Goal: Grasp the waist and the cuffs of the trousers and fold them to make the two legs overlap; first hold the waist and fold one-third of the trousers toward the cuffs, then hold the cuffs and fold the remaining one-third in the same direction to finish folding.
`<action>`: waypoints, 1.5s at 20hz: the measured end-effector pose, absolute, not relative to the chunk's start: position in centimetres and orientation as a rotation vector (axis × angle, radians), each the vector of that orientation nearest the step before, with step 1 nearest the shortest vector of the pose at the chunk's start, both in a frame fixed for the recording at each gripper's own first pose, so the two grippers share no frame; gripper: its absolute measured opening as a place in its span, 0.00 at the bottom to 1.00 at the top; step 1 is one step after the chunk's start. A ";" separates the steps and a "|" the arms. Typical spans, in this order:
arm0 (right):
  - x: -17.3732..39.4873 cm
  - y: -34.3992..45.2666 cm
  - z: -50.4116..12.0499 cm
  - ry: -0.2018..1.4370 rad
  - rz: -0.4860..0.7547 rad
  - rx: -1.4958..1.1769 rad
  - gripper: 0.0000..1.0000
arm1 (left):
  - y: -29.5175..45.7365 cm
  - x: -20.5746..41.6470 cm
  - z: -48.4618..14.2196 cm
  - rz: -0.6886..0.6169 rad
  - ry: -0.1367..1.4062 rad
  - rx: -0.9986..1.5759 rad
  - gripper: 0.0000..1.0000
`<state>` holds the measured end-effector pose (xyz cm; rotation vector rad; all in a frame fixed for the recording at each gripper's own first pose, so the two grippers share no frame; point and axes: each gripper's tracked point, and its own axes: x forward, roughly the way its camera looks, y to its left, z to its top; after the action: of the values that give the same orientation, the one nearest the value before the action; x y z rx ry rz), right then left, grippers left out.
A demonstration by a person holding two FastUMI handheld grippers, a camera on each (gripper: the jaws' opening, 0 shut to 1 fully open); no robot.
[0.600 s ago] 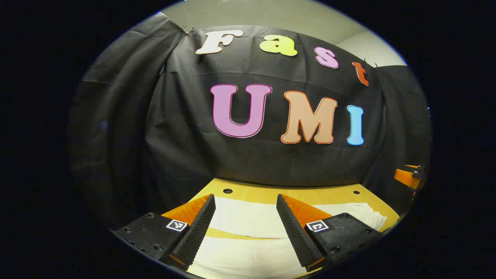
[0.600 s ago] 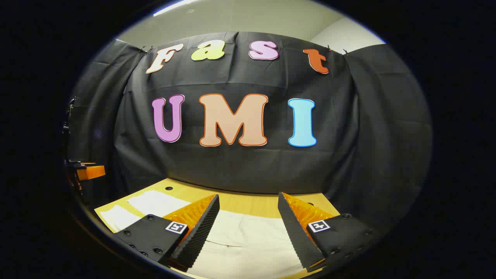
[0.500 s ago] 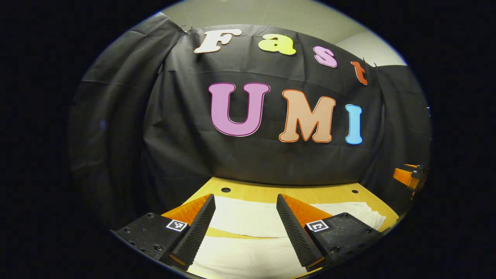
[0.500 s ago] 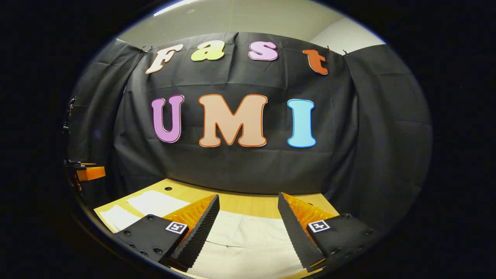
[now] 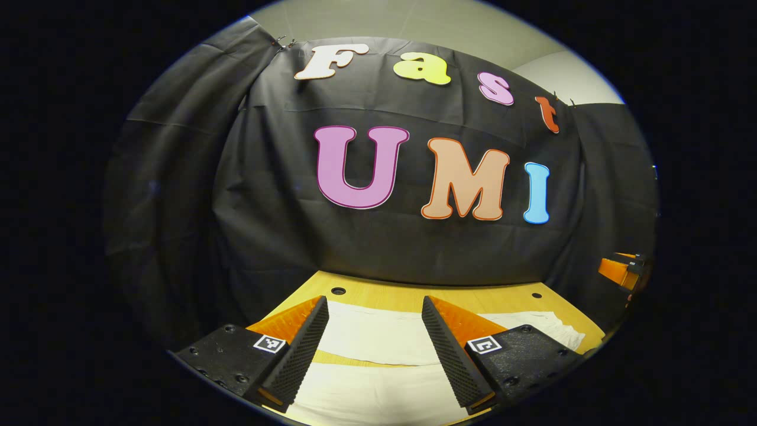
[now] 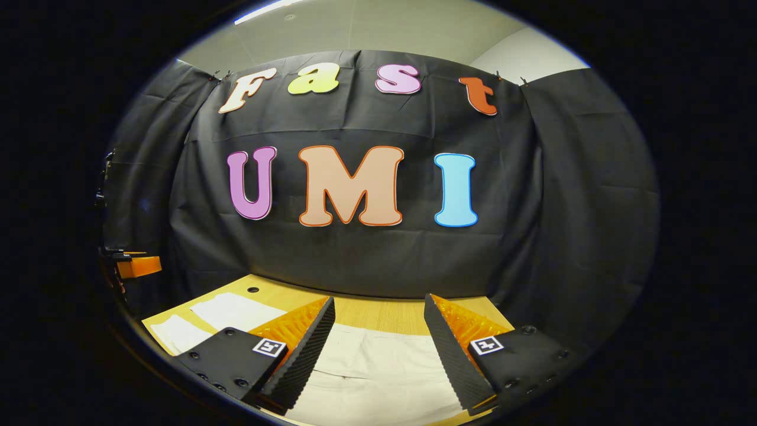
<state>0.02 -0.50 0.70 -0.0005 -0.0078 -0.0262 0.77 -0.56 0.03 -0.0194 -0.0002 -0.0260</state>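
Two grippers are hovering above a wooden worktop (image 5: 378, 297) where pale trousers (image 5: 378, 337) are lying spread flat. In the left gripper view, the left gripper (image 5: 375, 346) is holding its fingers wide apart, grasping nothing; the two legs are showing in the gap between them, one beyond the other, with a strip of bare wood between. Each finger mount is carrying a small square black-and-white marker (image 5: 269, 344), which is a pattern, not readable writing. At the far right edge, part of the other gripper is showing. In the right gripper view, the right gripper (image 6: 378, 349) is likewise spread open and empty, with trouser cloth lying below and between its fingers and running on leftward across the worktop.
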 end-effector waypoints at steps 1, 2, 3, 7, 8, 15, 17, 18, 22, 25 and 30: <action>0.0 -0.6 0.7 -0.007 -0.029 -0.002 0.97 | -0.5 0.9 0.0 -0.027 0.003 -0.018 0.95; 0.0 -0.6 0.8 -0.005 -0.032 -0.002 0.97 | -0.4 0.9 -0.1 -0.033 0.007 -0.013 0.95; 0.0 -0.5 0.6 -0.003 -0.035 0.001 0.97 | -0.5 0.9 0.0 -0.045 0.001 -0.004 0.95; -0.6 -0.2 0.5 0.008 -0.060 0.000 0.97 | 0.1 1.2 -0.4 -0.108 0.031 0.063 0.95; -0.9 -0.1 0.3 0.013 -0.067 -0.004 0.97 | 0.1 0.9 -0.7 -0.138 0.044 0.072 0.95; -2.5 1.5 -1.1 0.032 -0.104 -0.007 0.97 | 2.1 -0.9 -6.3 -0.372 0.237 0.230 0.95; -2.8 2.0 -2.2 0.056 -0.113 0.010 0.97 | 2.6 -2.0 -9.1 -0.449 0.326 0.260 0.96; -3.1 2.3 -2.4 0.063 -0.115 0.020 0.97 | 2.8 -2.5 -10.8 -0.489 0.385 0.281 0.97; -3.8 2.8 -3.9 0.101 -0.124 0.017 0.97 | 4.4 -4.9 -16.9 -0.633 0.567 0.461 0.96; -4.6 3.1 -4.9 0.120 -0.129 0.032 0.97 | 5.1 -6.3 -20.4 -0.743 0.668 0.572 0.95; -6.1 2.6 -6.1 0.142 -0.161 0.033 0.97 | 8.4 -8.4 -26.1 -0.906 0.842 0.773 0.93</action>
<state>-6.06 2.60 -6.14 0.0327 0.1420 -0.1609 -8.35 8.45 -26.07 0.7727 0.8423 -0.9059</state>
